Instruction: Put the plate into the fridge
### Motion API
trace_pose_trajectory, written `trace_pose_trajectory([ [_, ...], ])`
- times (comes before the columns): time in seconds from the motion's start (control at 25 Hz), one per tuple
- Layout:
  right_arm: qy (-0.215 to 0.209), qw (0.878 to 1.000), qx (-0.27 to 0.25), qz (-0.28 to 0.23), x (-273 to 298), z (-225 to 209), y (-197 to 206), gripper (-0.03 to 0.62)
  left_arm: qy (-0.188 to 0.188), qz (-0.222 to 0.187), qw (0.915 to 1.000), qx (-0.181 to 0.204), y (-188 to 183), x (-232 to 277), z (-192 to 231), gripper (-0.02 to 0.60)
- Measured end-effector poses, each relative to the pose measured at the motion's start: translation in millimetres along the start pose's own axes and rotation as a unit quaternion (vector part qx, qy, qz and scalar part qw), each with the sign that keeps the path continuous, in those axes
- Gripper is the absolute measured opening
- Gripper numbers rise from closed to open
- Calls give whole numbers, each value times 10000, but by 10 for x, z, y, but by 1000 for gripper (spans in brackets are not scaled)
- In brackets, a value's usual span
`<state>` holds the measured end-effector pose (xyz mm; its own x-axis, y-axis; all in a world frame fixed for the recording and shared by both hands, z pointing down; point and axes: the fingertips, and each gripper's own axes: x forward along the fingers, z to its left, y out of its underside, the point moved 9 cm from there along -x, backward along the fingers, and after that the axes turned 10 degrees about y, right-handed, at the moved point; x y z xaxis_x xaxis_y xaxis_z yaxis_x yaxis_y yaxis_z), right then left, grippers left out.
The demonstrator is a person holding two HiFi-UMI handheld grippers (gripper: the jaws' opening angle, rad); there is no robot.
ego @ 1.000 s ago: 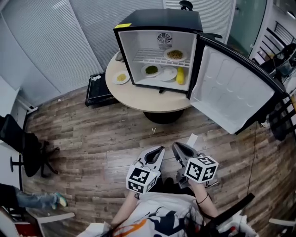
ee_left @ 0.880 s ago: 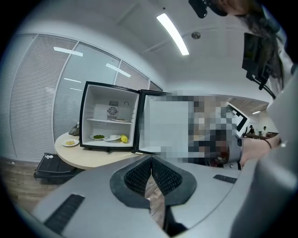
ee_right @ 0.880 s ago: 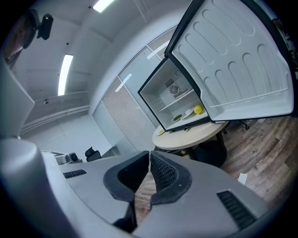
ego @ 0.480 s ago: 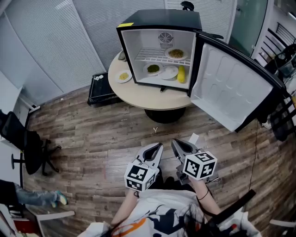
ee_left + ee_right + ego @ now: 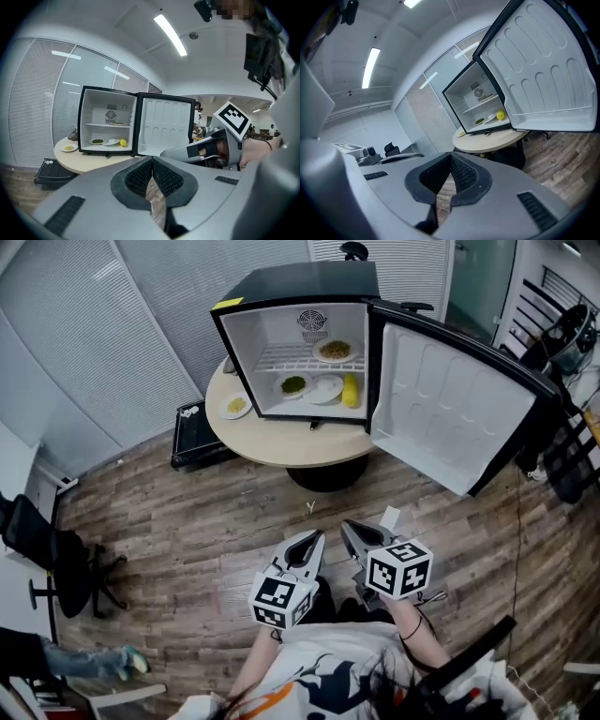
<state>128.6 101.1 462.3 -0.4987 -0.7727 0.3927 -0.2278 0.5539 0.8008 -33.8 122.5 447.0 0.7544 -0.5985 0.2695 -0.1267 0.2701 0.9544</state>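
Observation:
A small plate of yellowish food (image 5: 235, 406) lies on the round table (image 5: 281, 442), just left of the open black fridge (image 5: 300, 296). Inside the fridge are a plate of green food (image 5: 293, 384), a white plate (image 5: 325, 388), a yellow item (image 5: 351, 389) and a plate on the wire shelf (image 5: 335, 350). My left gripper (image 5: 317, 538) and right gripper (image 5: 349, 528) hang side by side over the wooden floor, well short of the table. Both are shut and empty. The left gripper view shows the same plate (image 5: 69, 148), and the right gripper view shows that plate (image 5: 461, 133) too.
The fridge door (image 5: 441, 418) swings out wide to the right over the floor. A black box (image 5: 194, 423) sits on the floor left of the table. An office chair (image 5: 56, 559) stands at the left, a dark rack (image 5: 572, 456) at the right, and a paper scrap (image 5: 389, 518) lies near the grippers.
The head view has shifted, so the fridge and table now sit further left and higher. Both grippers stay low in front of the person, close together.

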Motion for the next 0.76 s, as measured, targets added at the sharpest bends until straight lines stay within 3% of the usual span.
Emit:
trace_pose_trajectory([
  [0.32,85,9999,67,67,-7,-50,21,15,140,49,9999,8,0,56,-26,12],
  [0.76,14,9999,64,132,209,0,-21,15,26,-10,10000,-39,8,18,161,14],
])
